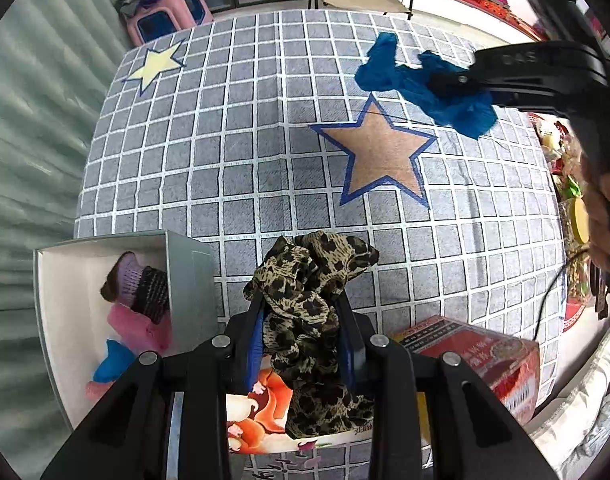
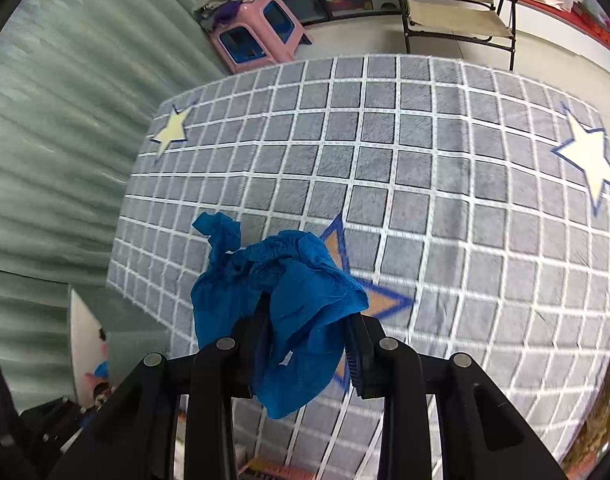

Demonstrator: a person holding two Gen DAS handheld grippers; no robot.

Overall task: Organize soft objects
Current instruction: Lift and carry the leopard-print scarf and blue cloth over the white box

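Left gripper (image 1: 301,320): clamped on leopard-print cloth (image 1: 309,304), at 6 o'clock above the surface (image 1: 241,152).
Right gripper (image 2: 305,344): clamped on blue cloth (image 2: 281,304), lifted off the surface at 2 o'clock in the left view.
White box (image 1: 185,280): at 8 o'clock, holding knitted items (image 1: 141,292).

Left claw (image 1: 301,320): matte black plastic linkage arms joined by round silver pivot pins, with blue ribbed pads lining the inner finger faces. Right claw (image 2: 305,344): identical black arms and silver pins; raised digits are moulded on its black housing, seen from the left wrist camera.
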